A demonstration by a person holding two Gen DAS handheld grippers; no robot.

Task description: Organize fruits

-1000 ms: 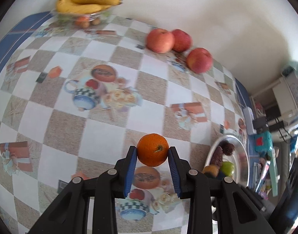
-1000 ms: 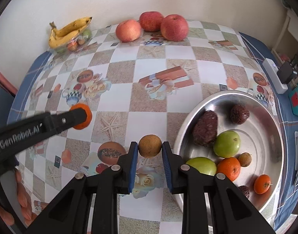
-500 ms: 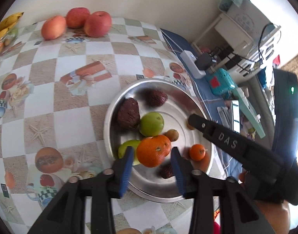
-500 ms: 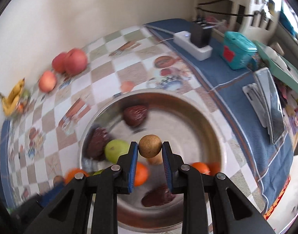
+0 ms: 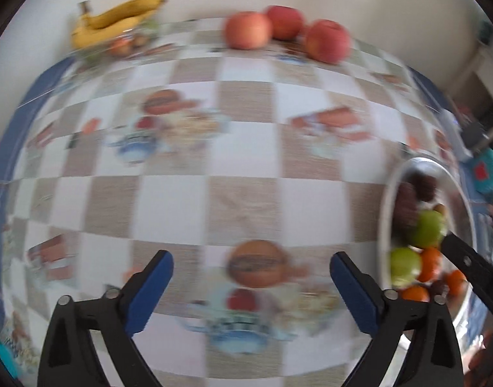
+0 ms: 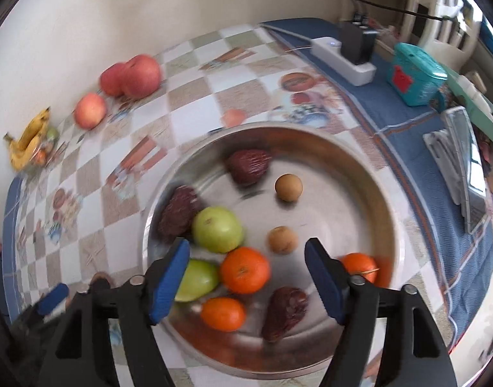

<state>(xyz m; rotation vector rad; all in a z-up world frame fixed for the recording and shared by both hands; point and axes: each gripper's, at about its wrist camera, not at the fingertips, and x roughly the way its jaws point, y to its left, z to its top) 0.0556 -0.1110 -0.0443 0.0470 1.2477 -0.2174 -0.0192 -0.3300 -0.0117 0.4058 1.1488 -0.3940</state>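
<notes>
My right gripper [image 6: 246,251] hangs over the steel bowl [image 6: 311,129], its jaws opening and gripping nothing. Below it in the bowl lie an orange [image 6: 245,269], two small brown round fruits [image 6: 288,187] [image 6: 282,240], green apples [image 6: 217,229], more oranges [image 6: 222,314] and dark wrinkled fruits [image 6: 249,166]. My left gripper [image 5: 251,274] is over the checked tablecloth left of the bowl [image 5: 385,225], jaws opening wide and empty. Its blue fingertip [image 6: 53,295] shows at the right wrist view's lower left.
Three red apples [image 5: 246,30] sit by the back wall, with bananas [image 5: 117,19] on a small glass dish at the far left. Right of the bowl are a white power strip [image 6: 343,61] and a teal box [image 6: 414,77] on the blue cloth edge.
Both grippers opened. The left one let go of its orange into the bowl and swung back left over the table. The right one let go of its brown fruit into the bowl.
</notes>
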